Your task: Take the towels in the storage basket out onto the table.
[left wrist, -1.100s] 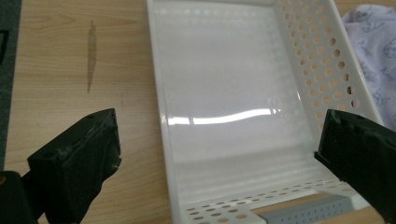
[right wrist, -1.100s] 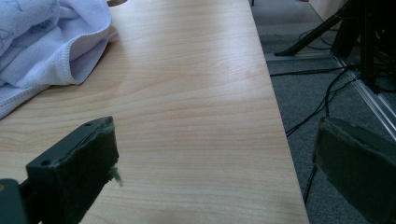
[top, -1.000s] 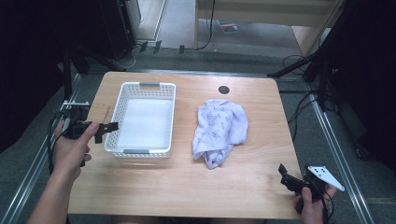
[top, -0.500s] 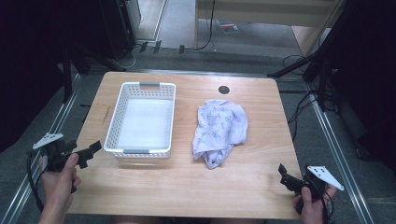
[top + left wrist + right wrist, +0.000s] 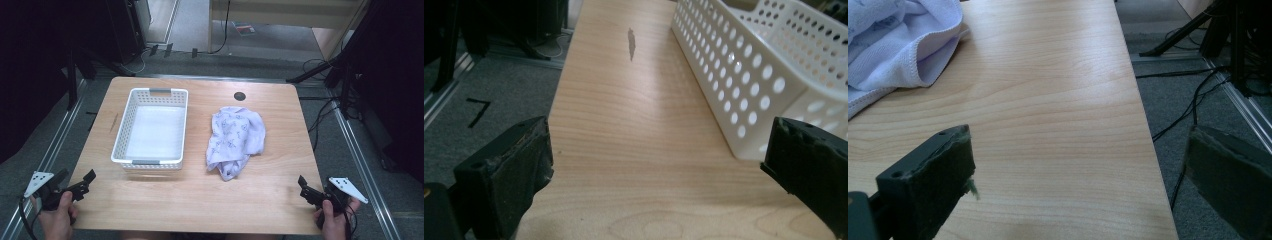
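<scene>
A pale wooden table [image 5: 200, 200] is seen, its near half bare. At the near left corner the left gripper [image 5: 75, 186] is held, jaws spread wide, nothing between them. A white perforated plastic basket [image 5: 151, 127] sits left of centre; a crumpled lilac cloth [image 5: 235, 140] lies beside it, apart. At the near right edge the right gripper [image 5: 306, 187] is held, jaws likewise parted.

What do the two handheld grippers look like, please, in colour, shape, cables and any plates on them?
Both are black, two-jawed tools. The left gripper carries a pale grey three-cornered plate and trails a dark cable. The right gripper has a matching plate. Up close, the jaw pads are blocky, dark and worn at the edges. No sleeves are visible.
</scene>
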`<state>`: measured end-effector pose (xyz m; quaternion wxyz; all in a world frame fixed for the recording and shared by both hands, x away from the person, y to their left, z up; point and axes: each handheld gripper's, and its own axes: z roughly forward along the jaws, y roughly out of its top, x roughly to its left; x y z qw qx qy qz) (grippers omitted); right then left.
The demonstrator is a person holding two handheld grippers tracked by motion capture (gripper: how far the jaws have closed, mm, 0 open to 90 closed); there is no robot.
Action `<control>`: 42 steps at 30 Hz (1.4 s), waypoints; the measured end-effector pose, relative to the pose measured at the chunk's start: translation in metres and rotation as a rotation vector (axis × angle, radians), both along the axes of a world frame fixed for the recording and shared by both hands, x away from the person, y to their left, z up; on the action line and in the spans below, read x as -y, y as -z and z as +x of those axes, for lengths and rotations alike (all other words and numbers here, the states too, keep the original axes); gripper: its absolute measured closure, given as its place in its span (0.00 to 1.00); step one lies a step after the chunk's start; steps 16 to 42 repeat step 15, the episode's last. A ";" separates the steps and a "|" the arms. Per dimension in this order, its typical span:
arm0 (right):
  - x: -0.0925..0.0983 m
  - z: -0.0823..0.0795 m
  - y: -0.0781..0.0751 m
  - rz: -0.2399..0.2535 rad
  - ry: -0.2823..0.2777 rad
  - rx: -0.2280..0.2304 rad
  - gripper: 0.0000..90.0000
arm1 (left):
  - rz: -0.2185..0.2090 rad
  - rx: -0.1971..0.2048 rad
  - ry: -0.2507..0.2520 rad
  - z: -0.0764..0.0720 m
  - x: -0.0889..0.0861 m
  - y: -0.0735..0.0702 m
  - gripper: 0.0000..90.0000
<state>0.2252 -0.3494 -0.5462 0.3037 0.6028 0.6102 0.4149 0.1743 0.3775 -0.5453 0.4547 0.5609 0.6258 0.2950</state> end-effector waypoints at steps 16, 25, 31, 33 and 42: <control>0.002 0.000 0.000 0.013 0.000 0.000 0.01 | 0.076 -0.042 -0.009 0.008 0.015 0.006 0.00; 0.002 0.000 0.000 0.013 0.000 0.000 0.01 | 0.076 -0.042 -0.009 0.008 0.015 0.006 0.00; 0.002 0.000 0.000 0.013 0.000 0.000 0.01 | 0.076 -0.042 -0.009 0.008 0.015 0.006 0.00; 0.002 0.000 0.000 0.013 0.000 0.000 0.01 | 0.076 -0.042 -0.009 0.008 0.015 0.006 0.00; 0.002 0.000 0.000 0.013 0.000 0.000 0.01 | 0.076 -0.042 -0.009 0.008 0.015 0.006 0.00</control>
